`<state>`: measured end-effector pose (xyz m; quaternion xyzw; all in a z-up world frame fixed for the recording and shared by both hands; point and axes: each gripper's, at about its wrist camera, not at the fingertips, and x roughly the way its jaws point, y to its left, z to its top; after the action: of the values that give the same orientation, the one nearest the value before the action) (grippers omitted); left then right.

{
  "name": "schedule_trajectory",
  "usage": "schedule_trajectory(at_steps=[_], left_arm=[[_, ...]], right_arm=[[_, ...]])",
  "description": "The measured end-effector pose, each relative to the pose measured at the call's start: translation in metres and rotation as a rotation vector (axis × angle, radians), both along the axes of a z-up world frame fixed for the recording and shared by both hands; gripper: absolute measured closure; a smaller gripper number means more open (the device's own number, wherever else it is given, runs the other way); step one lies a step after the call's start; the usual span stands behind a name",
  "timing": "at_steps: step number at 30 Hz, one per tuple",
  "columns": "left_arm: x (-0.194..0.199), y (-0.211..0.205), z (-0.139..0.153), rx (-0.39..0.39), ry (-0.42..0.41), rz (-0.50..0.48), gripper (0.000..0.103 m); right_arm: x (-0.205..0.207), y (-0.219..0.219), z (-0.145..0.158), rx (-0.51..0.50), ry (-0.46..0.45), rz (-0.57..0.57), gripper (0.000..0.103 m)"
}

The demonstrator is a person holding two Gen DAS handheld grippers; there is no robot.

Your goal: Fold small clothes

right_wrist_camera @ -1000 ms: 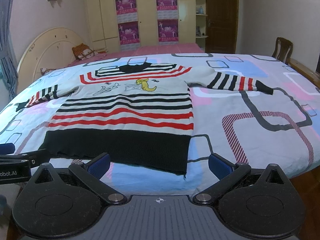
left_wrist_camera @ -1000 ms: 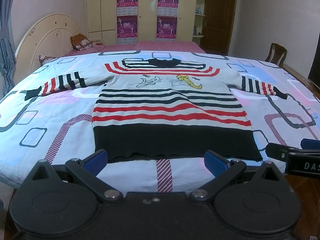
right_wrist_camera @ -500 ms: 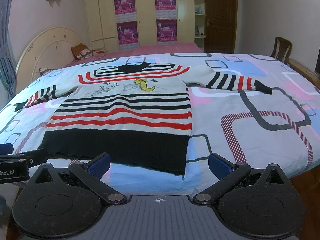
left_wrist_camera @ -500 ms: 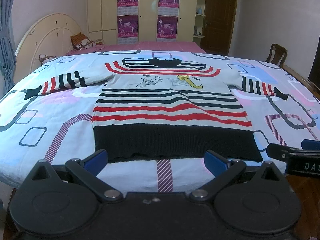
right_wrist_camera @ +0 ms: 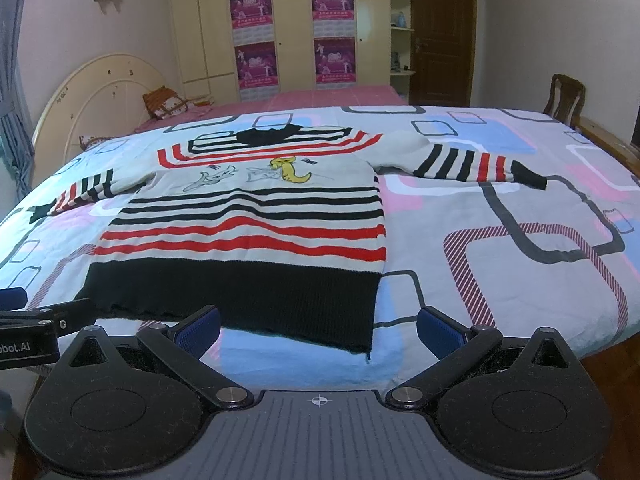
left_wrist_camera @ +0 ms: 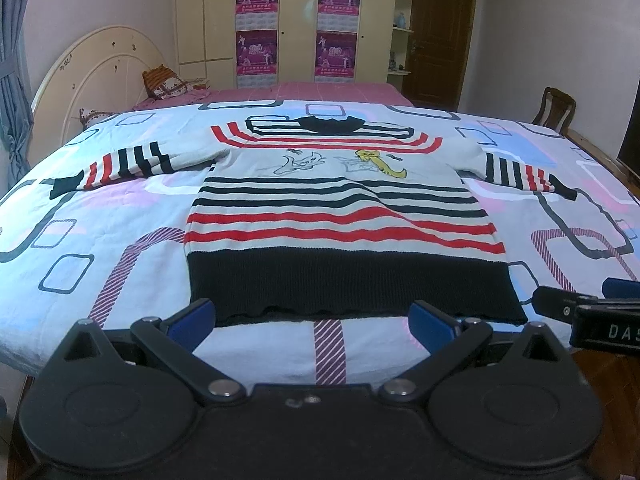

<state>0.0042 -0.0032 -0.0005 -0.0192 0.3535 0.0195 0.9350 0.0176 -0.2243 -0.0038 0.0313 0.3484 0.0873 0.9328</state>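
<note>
A small knitted sweater (left_wrist_camera: 340, 216) with red, black and white stripes and a black hem lies flat on the bed, front up, both sleeves spread out; it also shows in the right wrist view (right_wrist_camera: 248, 232). My left gripper (left_wrist_camera: 312, 326) is open and empty, just short of the black hem. My right gripper (right_wrist_camera: 318, 330) is open and empty, near the hem's right corner. The right gripper shows at the right edge of the left wrist view (left_wrist_camera: 592, 316), and the left gripper shows at the left edge of the right wrist view (right_wrist_camera: 36, 320).
The bed cover (left_wrist_camera: 100, 240) is pale with blue, pink and grey squares. A headboard (left_wrist_camera: 92, 80) and pillows (left_wrist_camera: 164, 84) are at the far left. A wooden chair (right_wrist_camera: 566, 96) stands at the right. Wardrobe and door line the back wall.
Both views have shifted very slightly; the sweater has not moved and both grippers stay open.
</note>
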Motion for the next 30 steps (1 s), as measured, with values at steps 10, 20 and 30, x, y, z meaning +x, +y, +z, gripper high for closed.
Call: schedule_trajectory(at_steps=[10, 20, 30], left_arm=[[0.0007, -0.0010, -0.0023, -0.003, 0.003, -0.002, 0.000], [0.0011, -0.0004, -0.0039, -0.005, 0.004, -0.002, 0.000], [0.0050, 0.0031, -0.0048, -0.011, 0.013, 0.000, 0.000]], right_arm=[[0.0000, -0.0006, -0.0005, -0.004, 0.004, -0.002, 0.000], [0.0007, 0.0010, -0.0009, -0.009, 0.004, -0.004, 0.000], [0.0024, 0.0025, -0.0023, -0.008, 0.008, -0.009, 0.000]])
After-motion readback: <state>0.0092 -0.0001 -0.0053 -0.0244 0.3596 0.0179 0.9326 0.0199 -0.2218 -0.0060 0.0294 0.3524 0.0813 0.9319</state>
